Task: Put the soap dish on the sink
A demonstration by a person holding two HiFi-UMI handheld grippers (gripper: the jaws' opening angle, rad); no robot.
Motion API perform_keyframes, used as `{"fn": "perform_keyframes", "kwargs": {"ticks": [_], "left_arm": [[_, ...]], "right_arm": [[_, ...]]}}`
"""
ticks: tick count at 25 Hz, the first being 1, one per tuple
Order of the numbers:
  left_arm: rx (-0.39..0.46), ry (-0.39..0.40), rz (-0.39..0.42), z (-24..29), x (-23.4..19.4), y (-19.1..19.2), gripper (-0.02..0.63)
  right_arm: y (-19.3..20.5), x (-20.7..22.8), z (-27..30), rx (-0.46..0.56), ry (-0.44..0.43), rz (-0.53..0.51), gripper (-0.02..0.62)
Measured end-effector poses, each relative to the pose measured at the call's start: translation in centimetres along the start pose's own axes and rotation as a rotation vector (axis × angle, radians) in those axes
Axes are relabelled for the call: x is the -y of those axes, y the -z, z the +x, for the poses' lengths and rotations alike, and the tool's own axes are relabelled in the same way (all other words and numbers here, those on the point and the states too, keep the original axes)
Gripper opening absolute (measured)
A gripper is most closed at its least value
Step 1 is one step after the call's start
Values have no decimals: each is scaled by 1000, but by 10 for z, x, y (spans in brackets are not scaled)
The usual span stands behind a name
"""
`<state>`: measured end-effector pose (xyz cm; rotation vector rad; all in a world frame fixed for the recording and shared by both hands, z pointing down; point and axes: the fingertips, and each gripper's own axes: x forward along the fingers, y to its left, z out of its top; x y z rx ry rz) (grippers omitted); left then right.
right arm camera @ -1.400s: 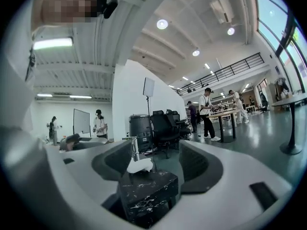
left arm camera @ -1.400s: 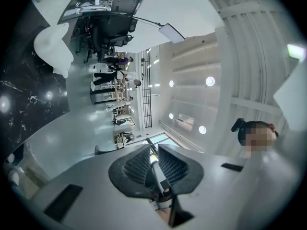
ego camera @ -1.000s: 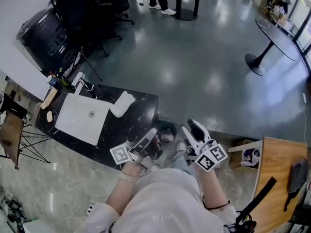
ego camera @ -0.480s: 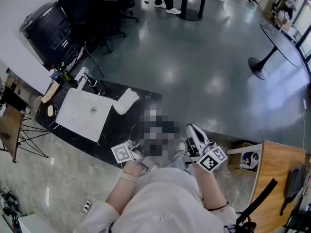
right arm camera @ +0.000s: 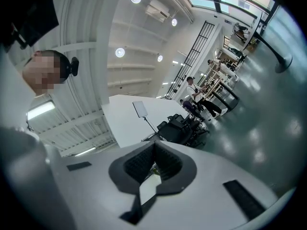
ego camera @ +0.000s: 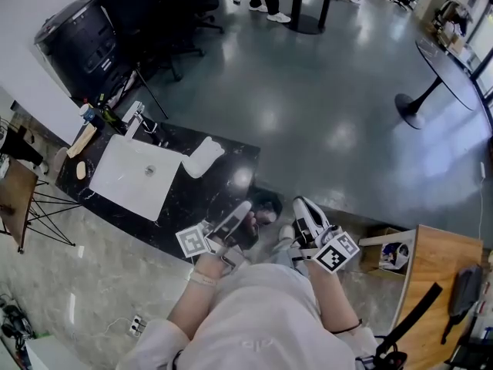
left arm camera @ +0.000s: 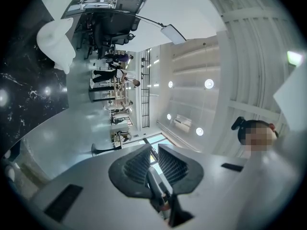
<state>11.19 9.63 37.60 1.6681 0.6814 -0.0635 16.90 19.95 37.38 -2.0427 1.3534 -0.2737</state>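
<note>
1. My right fingers (right arm camera: 154,145) are clenched tight, pad against pad, with nothing caught between them.
2. My left fingers (left arm camera: 152,152) stand a thin slit apart, and that slit is empty too.
3. In the head view both grippers sit low in front of my body, the left one over the near edge of the black marble table (ego camera: 208,199) and the right one off past its corner, above the grey floor (ego camera: 323,106).
4. The soap dish (ego camera: 202,158), white and rounded, lies on the table just beside the right edge of the white sink (ego camera: 112,190), not in the basin.
5. The dish is well apart from both my grippers; neither touches it.
6. A faucet (ego camera: 132,119) stands at the far side of the sink.
7. In the left gripper view the dish shows as a white shape at the upper left, against the dark marble.
</note>
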Motion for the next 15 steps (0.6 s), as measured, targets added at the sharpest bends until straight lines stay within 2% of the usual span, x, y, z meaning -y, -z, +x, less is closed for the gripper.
{"fn": "perform_keyframes", "kwargs": {"ticks": [15], "left_arm": [[9, 17, 8, -3, 8, 1, 32]], "right_arm": [[8, -7, 2, -45, -2, -3, 20]]}}
